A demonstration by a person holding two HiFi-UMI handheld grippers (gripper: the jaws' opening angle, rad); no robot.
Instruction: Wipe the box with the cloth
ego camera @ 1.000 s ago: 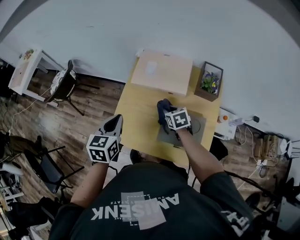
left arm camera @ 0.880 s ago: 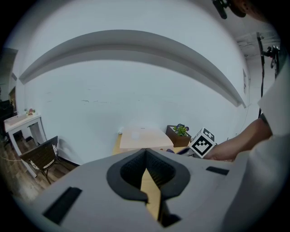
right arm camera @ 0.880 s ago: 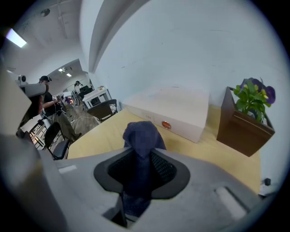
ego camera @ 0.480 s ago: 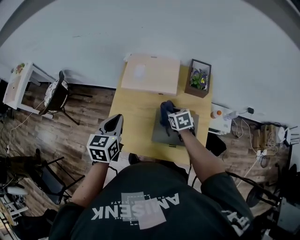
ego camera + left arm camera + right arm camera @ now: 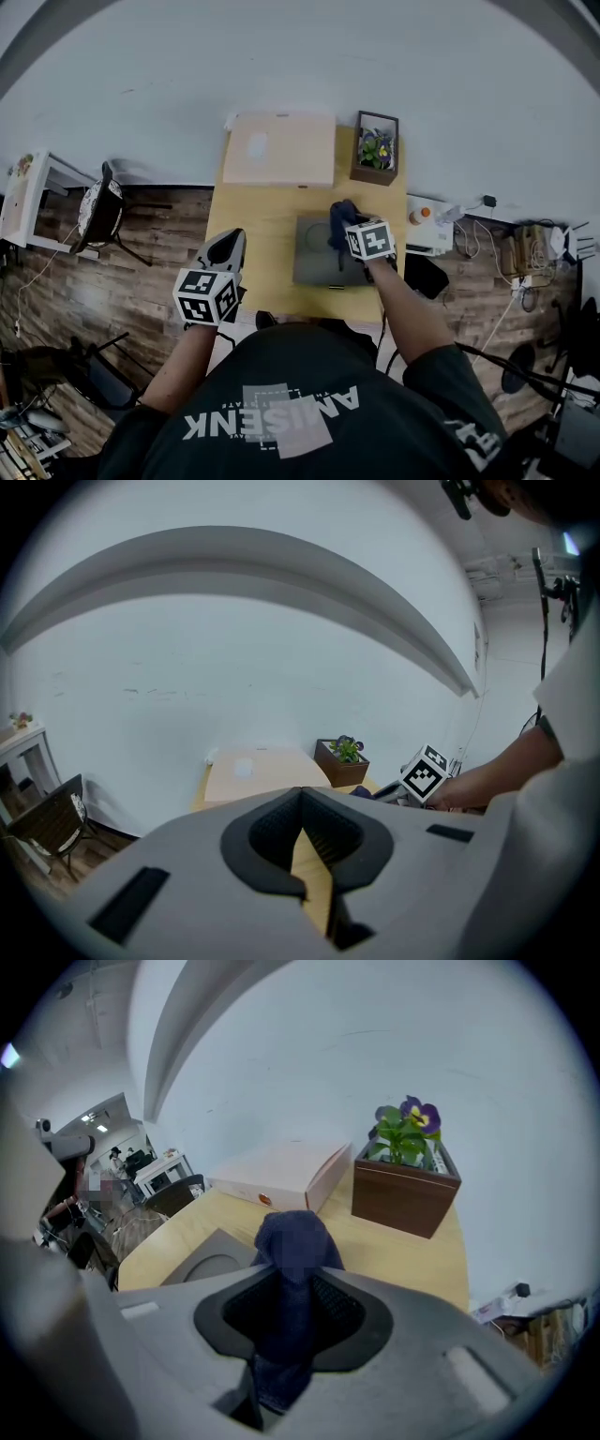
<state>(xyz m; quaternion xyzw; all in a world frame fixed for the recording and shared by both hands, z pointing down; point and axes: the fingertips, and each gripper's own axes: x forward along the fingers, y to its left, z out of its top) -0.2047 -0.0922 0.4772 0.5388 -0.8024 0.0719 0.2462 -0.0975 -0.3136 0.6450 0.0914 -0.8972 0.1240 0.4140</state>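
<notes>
The right gripper, seen along its own fingers, which are clamped on a dark blue cloth. The cloth stands up between them in a bunched fold. Beyond lies the yellow wooden table. It carries a grey mat with a round recess at left, a pale flat box towards the wall, and just beside the box a brown planter with a purple flower. A dark chair stands at far left.

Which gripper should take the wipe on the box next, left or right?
Right, most likely. The right gripper is shut on the cloth and sits over the table, with the box ahead of its jaws. The left gripper is shut, empty, back at the table's near left corner.
</notes>
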